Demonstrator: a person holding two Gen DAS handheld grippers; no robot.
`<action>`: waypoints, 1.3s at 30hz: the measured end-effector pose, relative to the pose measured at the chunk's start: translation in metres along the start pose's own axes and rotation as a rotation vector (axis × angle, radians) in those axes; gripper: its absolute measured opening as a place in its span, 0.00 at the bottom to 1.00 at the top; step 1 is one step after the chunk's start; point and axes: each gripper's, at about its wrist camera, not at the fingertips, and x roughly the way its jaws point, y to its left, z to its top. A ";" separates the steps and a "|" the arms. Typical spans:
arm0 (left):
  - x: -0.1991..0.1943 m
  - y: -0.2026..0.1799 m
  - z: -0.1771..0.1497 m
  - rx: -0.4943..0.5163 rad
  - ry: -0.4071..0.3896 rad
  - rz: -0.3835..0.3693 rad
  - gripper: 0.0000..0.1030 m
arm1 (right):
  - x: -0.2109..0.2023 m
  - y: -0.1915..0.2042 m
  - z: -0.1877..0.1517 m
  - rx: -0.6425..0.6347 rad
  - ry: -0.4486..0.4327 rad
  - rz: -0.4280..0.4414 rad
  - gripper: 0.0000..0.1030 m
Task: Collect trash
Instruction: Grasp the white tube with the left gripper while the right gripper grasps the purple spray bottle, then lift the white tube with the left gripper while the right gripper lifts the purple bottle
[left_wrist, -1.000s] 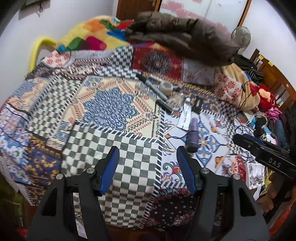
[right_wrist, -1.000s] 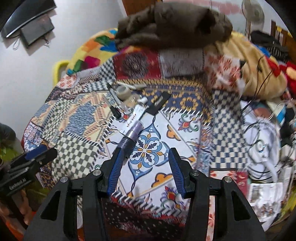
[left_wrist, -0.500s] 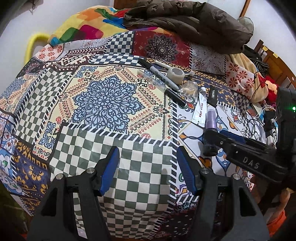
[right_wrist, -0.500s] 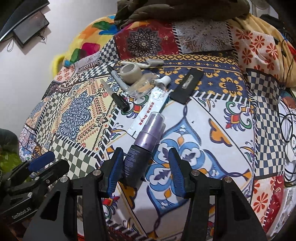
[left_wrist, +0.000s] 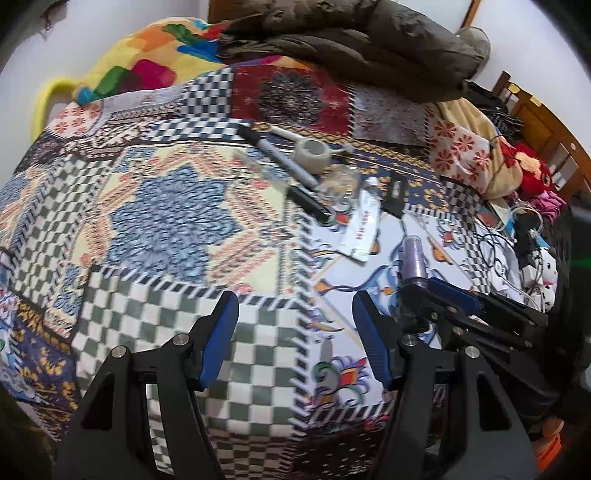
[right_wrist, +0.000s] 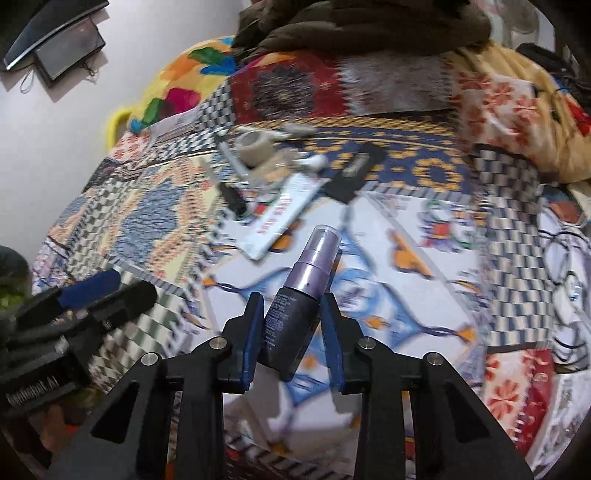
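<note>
1. Left wrist view: your left tongs (left_wrist: 291, 332) stand open and empty over the green-checked patch of the patchwork bedspread (left_wrist: 159, 221) on the bed. A brown jacket (left_wrist: 369, 44) lies heaped at the far end against a white wall. Markers, a tape roll (left_wrist: 313, 153) and a white tube (left_wrist: 364, 229) lie right of the middle.
2. Right wrist view: your right tongs (right_wrist: 291, 332) have just been closing and now pinch the dark body of the purple spray bottle (right_wrist: 299, 295), near the bed's front edge, its clear cap pointing far. Much of the bedspread is blurred.
</note>
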 end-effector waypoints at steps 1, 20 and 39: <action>0.003 -0.003 0.002 0.002 0.007 -0.013 0.61 | -0.004 -0.005 -0.002 -0.003 -0.006 -0.018 0.27; 0.086 -0.070 0.045 0.269 0.060 0.041 0.47 | -0.017 -0.044 0.000 -0.006 -0.049 -0.041 0.24; 0.045 -0.076 0.016 0.230 0.088 -0.054 0.26 | -0.058 -0.042 0.000 0.011 -0.088 -0.006 0.19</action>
